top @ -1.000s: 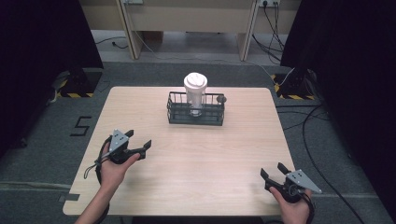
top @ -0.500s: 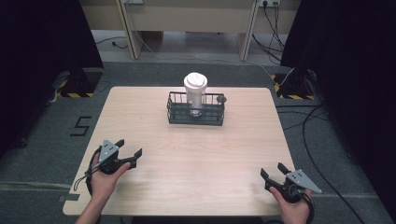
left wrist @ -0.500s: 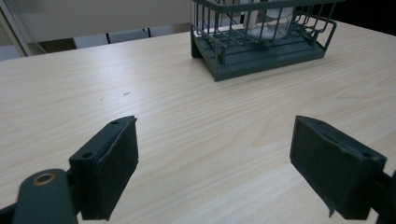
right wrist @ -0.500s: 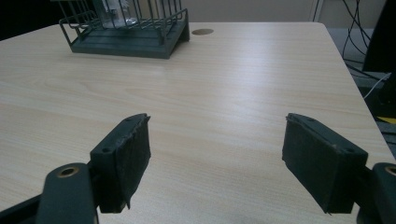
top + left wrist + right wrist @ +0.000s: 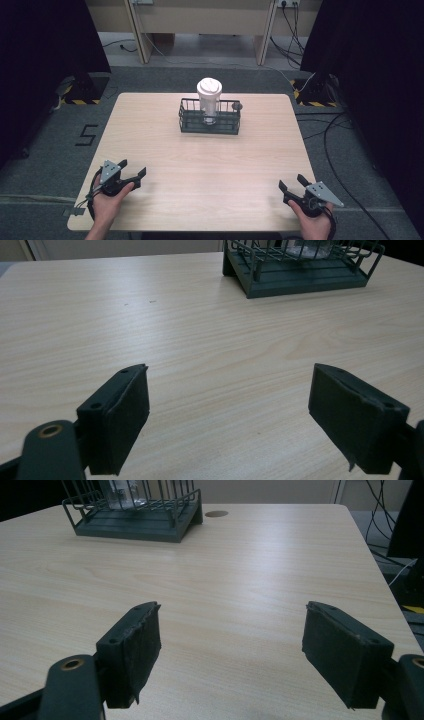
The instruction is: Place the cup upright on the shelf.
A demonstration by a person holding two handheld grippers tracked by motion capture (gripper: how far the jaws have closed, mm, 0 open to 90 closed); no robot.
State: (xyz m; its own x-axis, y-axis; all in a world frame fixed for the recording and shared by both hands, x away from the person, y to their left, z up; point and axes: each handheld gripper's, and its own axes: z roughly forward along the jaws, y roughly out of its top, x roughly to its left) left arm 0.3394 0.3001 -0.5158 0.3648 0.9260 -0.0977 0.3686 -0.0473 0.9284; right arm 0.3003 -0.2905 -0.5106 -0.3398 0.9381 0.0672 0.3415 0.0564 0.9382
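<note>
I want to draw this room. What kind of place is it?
Probably a lab or test room, not a home. A bare wooden table stands between black curtains, cables trail over grey carpet, and striped warning tape marks the floor.

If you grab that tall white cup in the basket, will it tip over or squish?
The cup stands tall and narrow above the wire basket, so a push near its lid would probably tip it against the rim. It looks like a light, thin-walled takeaway cup, so a hard squeeze would likely dent it.
</note>
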